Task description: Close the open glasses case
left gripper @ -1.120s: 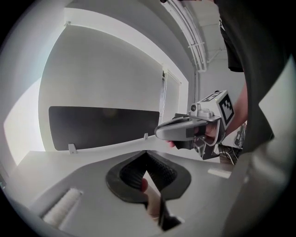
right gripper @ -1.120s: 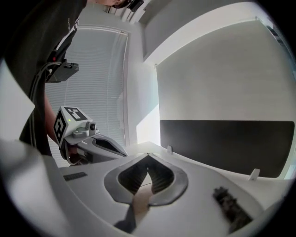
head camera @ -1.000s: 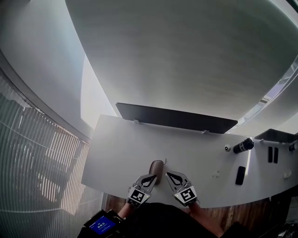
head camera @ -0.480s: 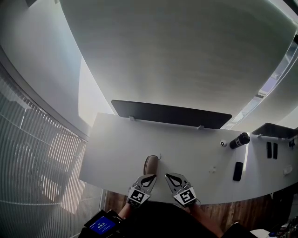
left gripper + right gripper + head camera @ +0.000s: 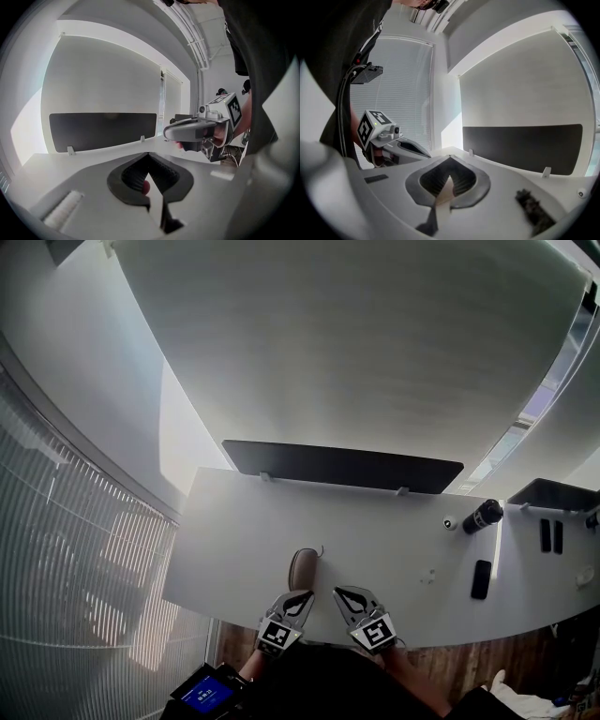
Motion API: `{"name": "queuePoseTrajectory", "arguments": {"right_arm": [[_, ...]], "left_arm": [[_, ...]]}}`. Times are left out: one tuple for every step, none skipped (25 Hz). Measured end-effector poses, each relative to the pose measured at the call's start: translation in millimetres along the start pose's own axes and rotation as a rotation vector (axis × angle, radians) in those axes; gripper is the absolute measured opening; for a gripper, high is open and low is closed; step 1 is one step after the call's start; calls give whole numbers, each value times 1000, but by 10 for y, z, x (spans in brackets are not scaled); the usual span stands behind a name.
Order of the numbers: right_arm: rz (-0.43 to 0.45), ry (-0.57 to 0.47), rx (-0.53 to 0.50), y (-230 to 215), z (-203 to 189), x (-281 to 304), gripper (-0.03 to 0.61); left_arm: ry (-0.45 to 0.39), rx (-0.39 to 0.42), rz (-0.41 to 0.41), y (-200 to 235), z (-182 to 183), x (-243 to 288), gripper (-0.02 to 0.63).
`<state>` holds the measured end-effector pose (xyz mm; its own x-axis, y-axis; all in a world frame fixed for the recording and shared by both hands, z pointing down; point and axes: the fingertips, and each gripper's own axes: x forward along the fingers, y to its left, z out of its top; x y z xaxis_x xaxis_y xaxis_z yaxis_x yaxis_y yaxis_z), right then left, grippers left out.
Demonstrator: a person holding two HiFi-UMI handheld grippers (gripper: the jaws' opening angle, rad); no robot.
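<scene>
Still, left tongs (image 5: pixel 307 597) and right tongs (image 5: pixel 338 593) hover shut beside glasses case (image 5: pixel 302 569).

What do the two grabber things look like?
The left gripper and right gripper are grey plastic, with black ribbed pads lining pointed jaws. Each carries a white cube printed with black square markers. The person wears a dark top.
</scene>
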<state>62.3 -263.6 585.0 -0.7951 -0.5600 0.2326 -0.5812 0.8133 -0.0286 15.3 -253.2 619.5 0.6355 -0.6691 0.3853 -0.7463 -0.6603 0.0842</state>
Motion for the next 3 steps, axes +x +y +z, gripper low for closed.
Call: {"name": "queuePoseTrajectory", "arguments": {"right_arm": [[0, 1, -1, 11, -9, -4, -2], [-1, 1, -2, 23, -16, -8, -2], [-1, 2, -1, 36, -22, -13, -2]], "left_arm": [[0, 0, 1, -5, -7, -7, 8], [0, 0, 2, -10, -15, -16, 8], [0, 1, 3, -16, -23, -26, 8]]}}
